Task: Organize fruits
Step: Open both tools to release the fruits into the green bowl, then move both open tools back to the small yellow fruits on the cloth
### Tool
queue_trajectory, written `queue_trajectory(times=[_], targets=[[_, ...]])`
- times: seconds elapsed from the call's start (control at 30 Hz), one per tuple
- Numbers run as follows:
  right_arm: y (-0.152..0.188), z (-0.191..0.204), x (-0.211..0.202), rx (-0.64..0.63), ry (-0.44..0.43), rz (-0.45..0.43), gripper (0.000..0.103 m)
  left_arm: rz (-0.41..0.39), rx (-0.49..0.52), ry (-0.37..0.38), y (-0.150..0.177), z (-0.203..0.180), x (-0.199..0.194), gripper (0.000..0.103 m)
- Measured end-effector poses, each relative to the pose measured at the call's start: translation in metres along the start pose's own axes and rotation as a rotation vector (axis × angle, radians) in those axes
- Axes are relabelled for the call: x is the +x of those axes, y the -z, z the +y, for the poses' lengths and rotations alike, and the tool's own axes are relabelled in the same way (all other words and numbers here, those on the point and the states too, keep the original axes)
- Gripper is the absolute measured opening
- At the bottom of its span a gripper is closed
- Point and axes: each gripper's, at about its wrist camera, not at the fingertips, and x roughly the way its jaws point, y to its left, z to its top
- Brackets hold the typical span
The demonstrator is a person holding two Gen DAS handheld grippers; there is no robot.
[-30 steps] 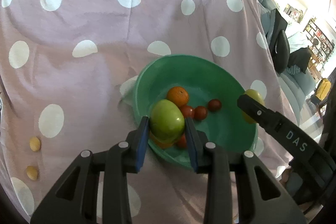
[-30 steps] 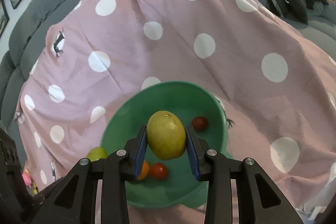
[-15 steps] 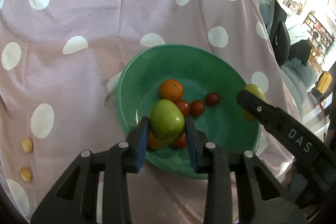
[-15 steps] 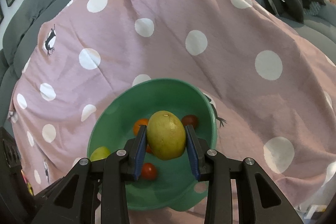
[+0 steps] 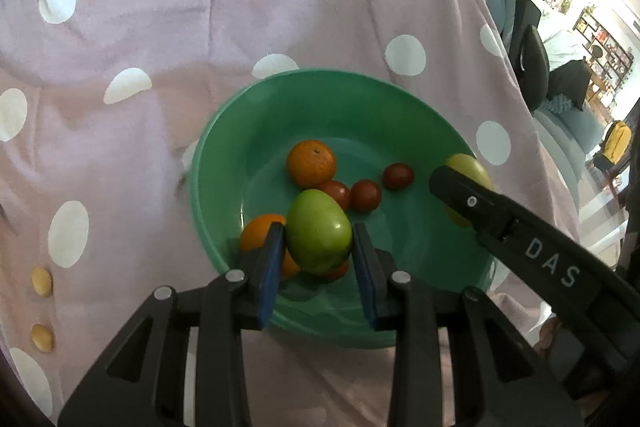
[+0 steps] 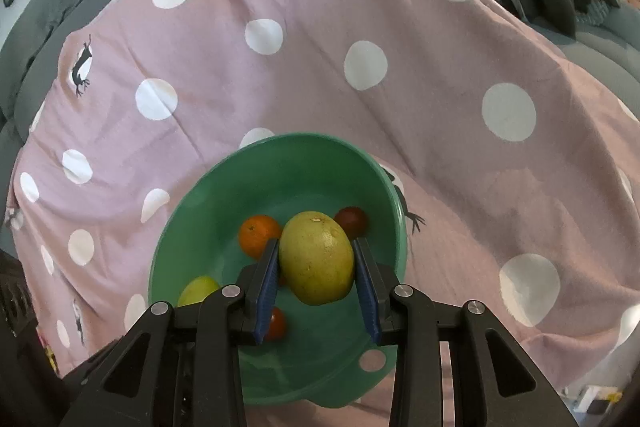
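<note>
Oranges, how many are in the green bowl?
2: one orange near the middle, one partly behind the left gripper's finger. The held fruit may hide more.

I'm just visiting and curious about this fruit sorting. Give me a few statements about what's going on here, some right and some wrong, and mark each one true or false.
1. The left gripper is clamped on a green fruit. True.
2. The right gripper is empty. False: it is shut on a yellow-green fruit, above the bowl.
3. The green bowl sits on a pink cloth with white dots. True.
4. The bowl holds only green fruit. False: two oranges and several small red fruits lie in it.
5. Two small yellowish pieces lie on the cloth outside the bowl. True.
</note>
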Motion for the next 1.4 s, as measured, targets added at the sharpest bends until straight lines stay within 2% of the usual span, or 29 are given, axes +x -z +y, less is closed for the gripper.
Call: queue_trajectory(times=[0.27,0.43,0.57,0.6,0.67,0.8,0.87,1.0,1.4], targets=[[0.000,0.001,0.002,-0.011,0.002,0.014,0.036,-0.003,-0.008,-0.008,0.001,0.000,0.000,0.034],[0.000,-0.001,0.003,-0.004,-0.020,0.020,0.036,-0.012,-0.037,0.033,0.002,0.004,-0.001,0.035],[-0.001,-0.003,0.002,0.017,-0.041,0.011,0.037,-0.012,-0.058,0.080,0.001,0.006,-0.004,0.042],[-0.001,-0.003,0.001,0.018,-0.042,0.006,0.038,-0.017,-0.058,0.087,0.001,0.005,-0.007,0.050],[0.000,-0.002,-0.001,0.019,-0.050,-0.001,0.045,-0.032,-0.056,0.092,0.000,0.004,-0.012,0.058],[0.000,-0.001,-0.003,0.027,-0.070,-0.008,0.048,-0.054,-0.035,0.071,0.000,0.000,-0.021,0.065],[-0.001,0.000,-0.005,0.026,-0.077,-0.017,0.055,-0.065,-0.034,0.061,0.000,0.002,-0.026,0.069],[-0.001,0.002,-0.011,0.024,-0.084,-0.047,0.059,-0.090,-0.030,0.044,0.000,0.006,-0.037,0.077],[-0.003,0.018,-0.020,-0.018,-0.101,-0.083,0.059,-0.172,-0.073,-0.029,0.004,0.047,-0.082,0.080]])
